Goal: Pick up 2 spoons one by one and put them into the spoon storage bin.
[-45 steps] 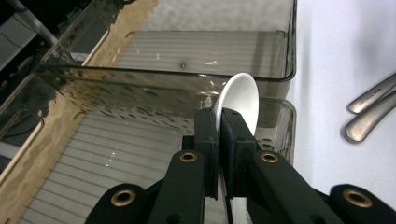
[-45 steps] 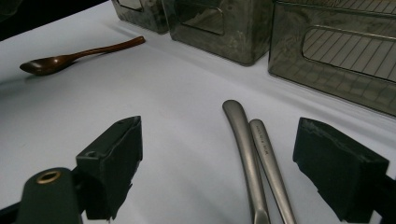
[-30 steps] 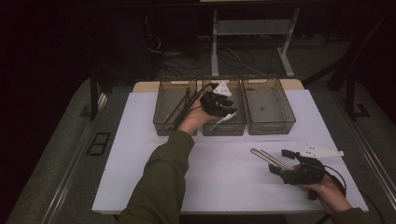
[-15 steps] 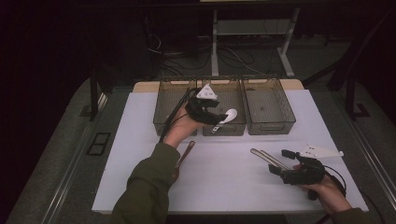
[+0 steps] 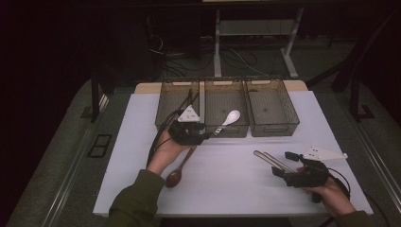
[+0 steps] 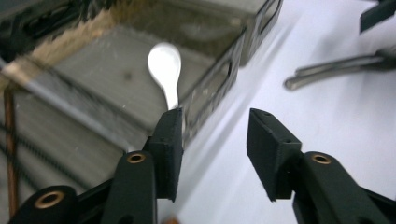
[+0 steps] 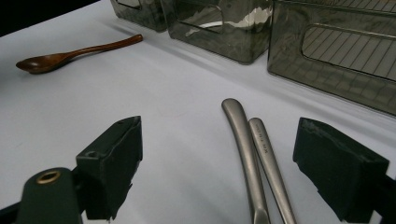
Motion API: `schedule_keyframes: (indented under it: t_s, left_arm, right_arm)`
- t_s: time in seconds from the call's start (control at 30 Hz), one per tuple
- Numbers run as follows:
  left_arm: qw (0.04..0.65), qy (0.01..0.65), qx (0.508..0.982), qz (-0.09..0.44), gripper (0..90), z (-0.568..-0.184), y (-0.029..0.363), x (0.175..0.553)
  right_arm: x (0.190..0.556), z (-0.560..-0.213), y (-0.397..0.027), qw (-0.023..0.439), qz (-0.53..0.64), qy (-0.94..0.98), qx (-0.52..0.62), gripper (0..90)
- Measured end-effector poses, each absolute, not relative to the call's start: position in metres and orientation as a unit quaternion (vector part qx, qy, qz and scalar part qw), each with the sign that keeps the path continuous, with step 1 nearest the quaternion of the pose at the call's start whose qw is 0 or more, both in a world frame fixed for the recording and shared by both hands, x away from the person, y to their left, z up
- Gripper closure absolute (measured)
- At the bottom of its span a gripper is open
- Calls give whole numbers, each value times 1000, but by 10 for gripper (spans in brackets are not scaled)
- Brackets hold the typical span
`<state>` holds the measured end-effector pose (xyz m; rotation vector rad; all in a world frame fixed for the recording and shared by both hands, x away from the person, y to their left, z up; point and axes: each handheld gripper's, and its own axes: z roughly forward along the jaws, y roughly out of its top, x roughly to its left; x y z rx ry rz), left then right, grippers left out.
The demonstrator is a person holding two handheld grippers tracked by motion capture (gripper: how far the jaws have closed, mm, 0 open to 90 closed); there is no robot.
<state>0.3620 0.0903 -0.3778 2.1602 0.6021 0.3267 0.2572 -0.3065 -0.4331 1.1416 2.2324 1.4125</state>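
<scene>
A white spoon (image 5: 231, 117) (image 6: 164, 65) lies with its bowl in the middle bin (image 5: 226, 85) and its handle leaning over the front rim. My left gripper (image 5: 208, 134) (image 6: 215, 126) hovers just in front of that bin, pointing at the spoon. It is open: its jaws have just been closing with nothing between them, and the handle passes beside one fingertip (image 6: 170, 135). A brown wooden spoon (image 5: 179, 168) (image 7: 70, 53) lies on the table under my left hand. My right gripper (image 5: 282, 164) (image 7: 224, 137) rests open at the front right, with two metal utensil handles (image 5: 267, 157) (image 7: 250, 149) lying between its jaws.
Three smoky clear bins stand in a row at the back of the white table (image 5: 236, 189). The left bin (image 5: 166, 101) holds thin dark sticks, and the right bin (image 5: 293, 113) (image 7: 345, 51) stands beside the middle one. Dark floor surrounds the table edges.
My left gripper drew back out of the middle bin toward the front left, leaving the white spoon in the bin. The wooden spoon is now uncovered. The right gripper has not moved.
</scene>
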Motion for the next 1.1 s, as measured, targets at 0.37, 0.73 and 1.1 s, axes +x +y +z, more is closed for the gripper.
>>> schedule_keyframes:
  t_s: [0.37,0.73,1.1]
  left_arm:
    - [387,298,865,119,813,-416,139,345]
    - [355,315,874,106,885,-434,148,344]
    - [341,293,888,93,885,-441,141,344]
  right_arm:
    - [257,-433,-306,130,486,770,393,154]
    - [257,-433,-305,130,483,771,393,156]
    - [258,-433,-305,123,480,775,391,156]
